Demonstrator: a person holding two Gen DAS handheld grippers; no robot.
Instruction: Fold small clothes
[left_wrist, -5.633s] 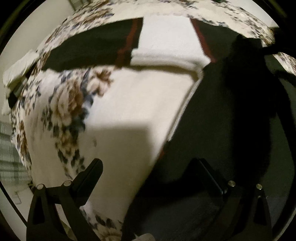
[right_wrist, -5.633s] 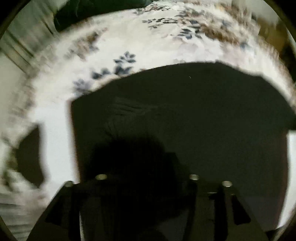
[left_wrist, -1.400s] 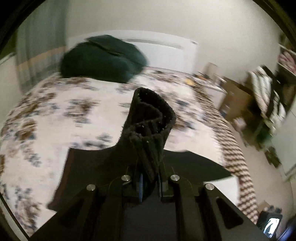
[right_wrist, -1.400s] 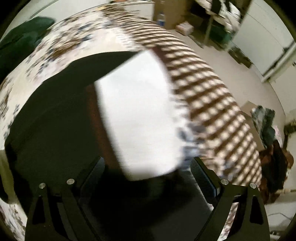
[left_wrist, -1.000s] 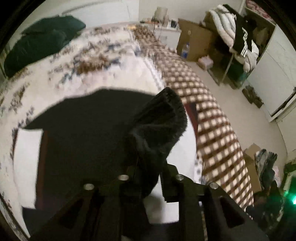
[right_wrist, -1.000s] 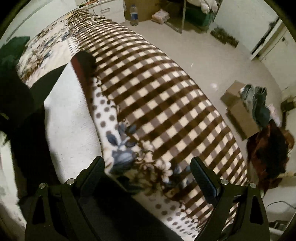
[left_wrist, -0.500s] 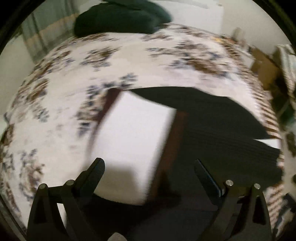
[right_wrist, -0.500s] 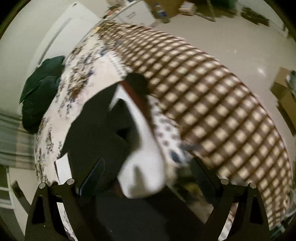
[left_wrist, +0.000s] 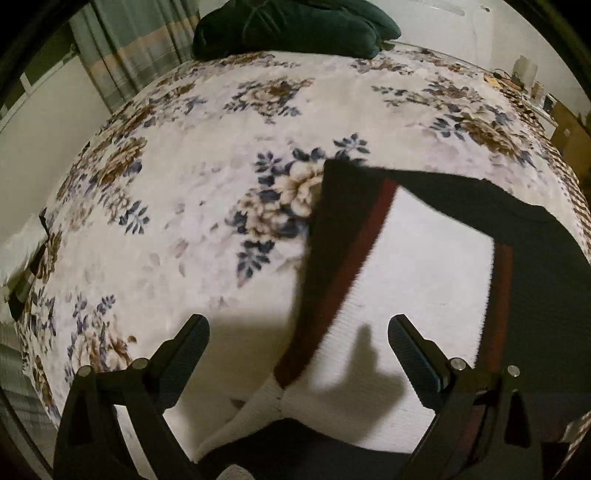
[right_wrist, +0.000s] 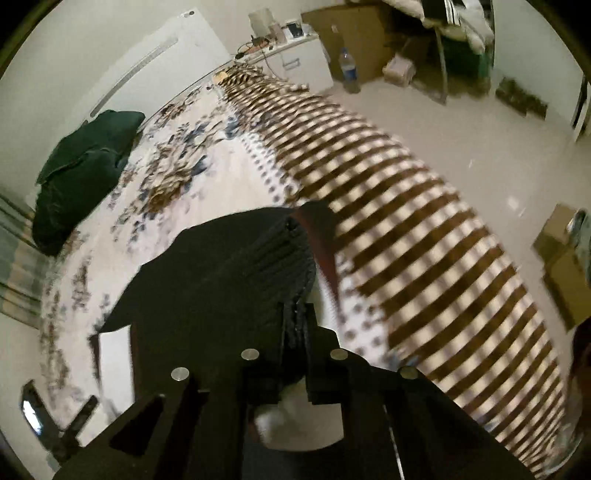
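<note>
Right wrist | right gripper (right_wrist: 299, 325) clamped on black garment (right_wrist: 229, 273); left gripper (left_wrist: 297, 338) wide, empty

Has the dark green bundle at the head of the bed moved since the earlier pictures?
Cannot tell. The dark green bundle lies at the far end of the floral bedspread, against the white headboard, as before, but the camera itself moves.

- The sweater (left_wrist: 424, 280) is knitted cloth: a black ribbed part, a dark red stripe and a white part with a fine, matt weave.
- The bedspread (left_wrist: 192, 192) looks like soft, fleecy cloth, matt, with a printed flower pattern; in the right wrist view its side is brown-and-cream check.
- The left gripper (left_wrist: 298, 343) is matt black plastic with small shiny metal screw heads; its pads (left_wrist: 413, 354) look ribbed.
- The dark green bedding (left_wrist: 295, 26) is smooth matt cloth.
- The bottle (right_wrist: 349, 72) is clear plastic.
- The cardboard boxes (right_wrist: 354, 33) are dull brown.
</note>
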